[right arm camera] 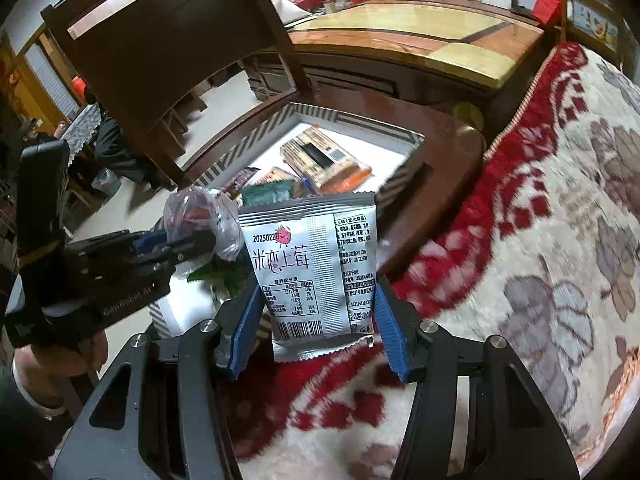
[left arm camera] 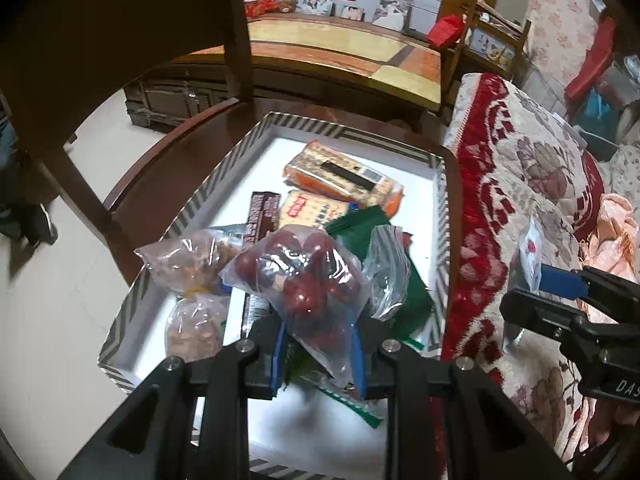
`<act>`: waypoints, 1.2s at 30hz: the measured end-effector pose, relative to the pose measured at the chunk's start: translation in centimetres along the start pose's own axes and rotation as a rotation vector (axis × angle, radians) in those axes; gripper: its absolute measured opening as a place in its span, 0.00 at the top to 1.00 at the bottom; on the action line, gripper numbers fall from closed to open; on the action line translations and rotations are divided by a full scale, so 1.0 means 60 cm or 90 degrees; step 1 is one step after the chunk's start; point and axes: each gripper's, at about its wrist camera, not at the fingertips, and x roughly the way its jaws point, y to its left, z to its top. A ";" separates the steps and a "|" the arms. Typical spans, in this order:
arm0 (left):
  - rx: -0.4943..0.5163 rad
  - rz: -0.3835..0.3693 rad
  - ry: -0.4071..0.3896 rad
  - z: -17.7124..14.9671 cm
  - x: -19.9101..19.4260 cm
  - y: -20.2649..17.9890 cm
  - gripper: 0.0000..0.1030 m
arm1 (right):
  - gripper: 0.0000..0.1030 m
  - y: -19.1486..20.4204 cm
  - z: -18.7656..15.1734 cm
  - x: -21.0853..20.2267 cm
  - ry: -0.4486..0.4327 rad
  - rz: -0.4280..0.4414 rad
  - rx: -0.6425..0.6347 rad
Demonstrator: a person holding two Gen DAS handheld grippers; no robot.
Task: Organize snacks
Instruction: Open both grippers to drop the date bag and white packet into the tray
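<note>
Left wrist view: left tongs (left arm camera: 318,354) pinch a clear bag of red dates (left arm camera: 298,276) above the striped box (left arm camera: 240,152), likely for dropping in; right tongs (right arm camera: 316,332) clamp a silver snack packet (right arm camera: 314,264) over the blanket (right arm camera: 540,240), awaiting its turn.

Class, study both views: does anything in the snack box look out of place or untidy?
Yes. The snacks in the striped box lie in a jumble: cracker packs at angles, a green wrapper and clear bags overlapping. Nothing looks spilled or torn. The bag of red fruit and the white packet are held in tongs.
</note>
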 end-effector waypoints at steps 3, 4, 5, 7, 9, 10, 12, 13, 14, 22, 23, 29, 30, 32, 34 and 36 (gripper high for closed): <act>-0.008 0.002 -0.001 0.001 0.002 0.011 0.73 | 0.48 0.013 0.015 0.017 0.008 0.002 -0.013; -0.010 0.003 -0.001 0.001 0.002 0.014 0.73 | 0.48 0.016 0.019 0.023 0.012 0.002 -0.015; -0.009 0.006 0.000 0.003 0.005 0.017 0.73 | 0.48 0.019 0.023 0.030 0.017 0.002 -0.019; -0.014 0.011 0.002 0.005 0.008 0.023 0.73 | 0.48 0.026 0.033 0.049 0.028 -0.003 -0.029; -0.020 0.018 0.005 0.007 0.013 0.031 0.73 | 0.48 0.030 0.045 0.068 0.037 -0.005 -0.033; -0.023 0.019 0.007 0.007 0.014 0.036 0.73 | 0.48 0.031 0.051 0.079 0.041 -0.005 -0.033; -0.025 0.019 0.008 0.008 0.017 0.040 0.73 | 0.48 0.033 0.063 0.099 0.053 -0.007 -0.037; -0.024 0.020 0.009 0.008 0.018 0.041 0.73 | 0.48 0.034 0.070 0.112 0.059 -0.011 -0.039; -0.023 0.020 0.010 0.009 0.019 0.040 0.73 | 0.48 0.033 0.076 0.124 0.064 -0.013 -0.038; -0.029 0.030 0.017 0.015 0.031 0.039 0.67 | 0.48 0.036 0.115 0.185 0.076 -0.003 -0.008; -0.027 0.033 0.018 0.015 0.033 0.038 0.60 | 0.48 0.036 0.116 0.189 0.078 0.002 -0.004; -0.038 0.047 -0.002 0.012 0.024 0.038 0.21 | 0.46 0.037 0.106 0.163 0.052 0.013 0.015; -0.039 0.048 -0.003 0.011 0.022 0.039 0.17 | 0.44 0.037 0.103 0.155 0.047 0.009 0.014; -0.039 0.051 -0.008 0.007 0.017 0.037 0.14 | 0.44 0.035 0.095 0.135 0.032 0.005 0.020; -0.032 0.056 -0.013 0.001 0.011 0.033 0.13 | 0.44 0.031 0.088 0.116 0.018 0.010 0.033; -0.027 0.061 -0.022 -0.005 0.000 0.027 0.12 | 0.44 0.029 0.077 0.092 0.004 0.010 0.044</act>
